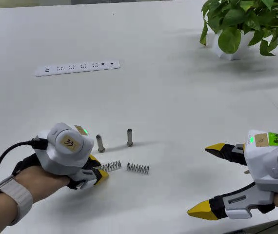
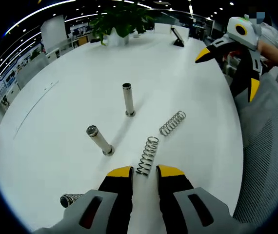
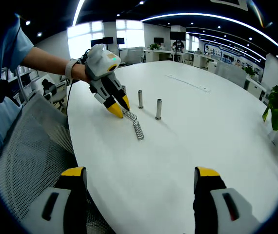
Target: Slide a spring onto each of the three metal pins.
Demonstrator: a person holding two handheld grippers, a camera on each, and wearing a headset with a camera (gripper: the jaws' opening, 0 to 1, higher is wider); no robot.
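The nearer spring [image 2: 147, 156] lies flat on the white table [image 1: 178, 112], and its near end pokes just into the gap between the yellow tips of your left gripper [image 2: 145, 171]. Those jaws stand only narrowly apart with nothing pinched; whether a pad brushes the coil, I can't tell. The second spring [image 2: 172, 123] lies flat a little ahead and to the right of those tips, apart from the first. Ahead-left of the tips stands one metal pin [image 2: 100, 140], and the other pin [image 2: 127, 100] stands farther ahead, both upright on their bases with bare shafts. Down by the outer side of your left jaw sits a small coiled piece [image 2: 70, 199], too cut off to name. Your right gripper [image 1: 207, 179] is well off to the right of the springs, jaws spread wide and holding nothing. Far ahead of your left gripper lies a white power strip [image 1: 78, 67], and far ahead of your right stands a potted plant [image 1: 246, 24].
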